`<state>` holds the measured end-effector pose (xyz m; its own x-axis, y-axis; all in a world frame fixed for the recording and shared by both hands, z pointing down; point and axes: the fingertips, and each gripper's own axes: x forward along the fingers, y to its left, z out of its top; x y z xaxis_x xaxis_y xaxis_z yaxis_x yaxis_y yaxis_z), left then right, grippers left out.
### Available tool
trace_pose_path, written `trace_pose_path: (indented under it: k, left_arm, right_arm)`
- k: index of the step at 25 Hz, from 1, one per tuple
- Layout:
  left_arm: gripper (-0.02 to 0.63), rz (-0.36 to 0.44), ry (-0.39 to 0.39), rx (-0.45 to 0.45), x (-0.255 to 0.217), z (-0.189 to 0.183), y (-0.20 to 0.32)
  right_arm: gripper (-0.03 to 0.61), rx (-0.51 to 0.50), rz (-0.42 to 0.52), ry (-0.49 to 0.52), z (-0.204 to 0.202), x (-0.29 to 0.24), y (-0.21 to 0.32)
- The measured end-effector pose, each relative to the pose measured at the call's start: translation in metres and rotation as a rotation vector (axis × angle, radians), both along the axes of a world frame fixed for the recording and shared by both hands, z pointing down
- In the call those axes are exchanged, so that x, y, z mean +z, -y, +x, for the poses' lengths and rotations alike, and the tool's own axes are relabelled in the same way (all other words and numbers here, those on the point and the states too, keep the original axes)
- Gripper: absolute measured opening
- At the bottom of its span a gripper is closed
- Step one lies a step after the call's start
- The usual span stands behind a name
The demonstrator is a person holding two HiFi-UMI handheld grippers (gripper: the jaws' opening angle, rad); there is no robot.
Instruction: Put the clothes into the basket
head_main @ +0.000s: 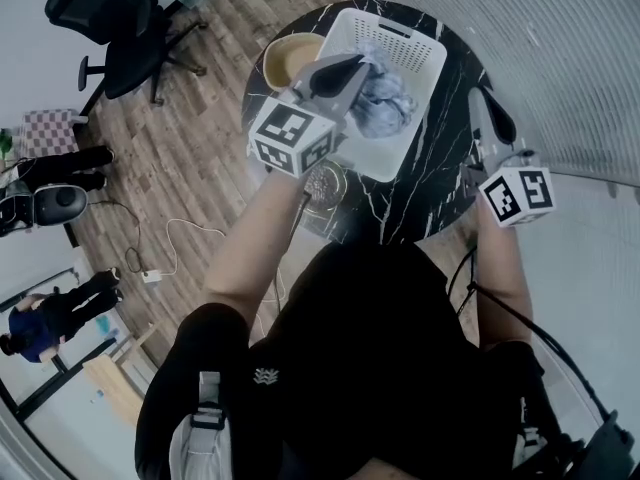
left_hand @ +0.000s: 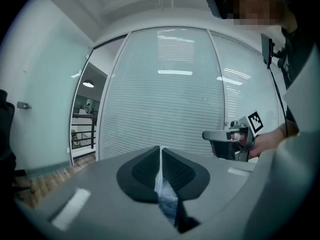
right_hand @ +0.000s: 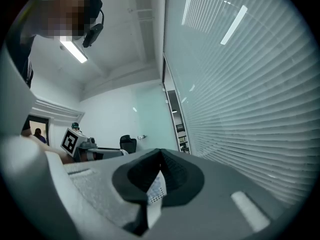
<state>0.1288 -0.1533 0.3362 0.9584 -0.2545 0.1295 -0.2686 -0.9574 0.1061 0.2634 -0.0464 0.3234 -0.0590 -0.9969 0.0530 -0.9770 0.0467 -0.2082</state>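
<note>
A white slatted basket [head_main: 425,43] stands on the round black marble table [head_main: 440,183], with blue-grey clothes [head_main: 385,108] bunched inside it. My left gripper [head_main: 358,65] hangs over the basket's left side, shut on a fold of that blue cloth [left_hand: 167,196], which shows between its closed fingers [left_hand: 145,169]. My right gripper [head_main: 492,103] is over the table's right edge, beside the basket. It is shut on a narrow pale dotted strip of fabric [right_hand: 155,191]. Where that strip leads is hidden.
A tan round bowl [head_main: 290,58] sits left of the basket, and a small metallic round object [head_main: 325,181] lies near the table's front edge. A glass wall with blinds [head_main: 560,58] runs on the right. An office chair [head_main: 120,28] and standing people [head_main: 50,313] are at the left.
</note>
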Motion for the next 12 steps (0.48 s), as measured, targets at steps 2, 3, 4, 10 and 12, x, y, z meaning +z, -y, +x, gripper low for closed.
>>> trace_pose_path:
  k: [2, 3, 4, 10, 12]
  left_arm:
    - [0.018, -0.009, 0.01, 0.005, 0.008, 0.002, -0.001]
    - [0.018, -0.013, 0.016, 0.008, 0.011, 0.002, -0.002]
    - [0.018, -0.016, 0.023, 0.011, 0.015, 0.003, -0.002]
    - [0.018, -0.033, 0.063, 0.022, 0.045, 0.009, 0.001]
    - [0.018, -0.034, 0.072, 0.027, 0.051, 0.01, 0.003]
  right_arm:
    - [0.0, -0.001, -0.009, 0.003, -0.002, 0.003, 0.001]
    - [0.0, -0.002, -0.013, 0.004, -0.002, 0.005, 0.002]
    - [0.0, -0.002, -0.018, 0.007, -0.003, 0.006, 0.002]
    - [0.0, 0.0, -0.049, 0.028, 0.0, 0.03, 0.007]
    - [0.0, 0.007, -0.058, 0.035, 0.001, 0.036, 0.008]
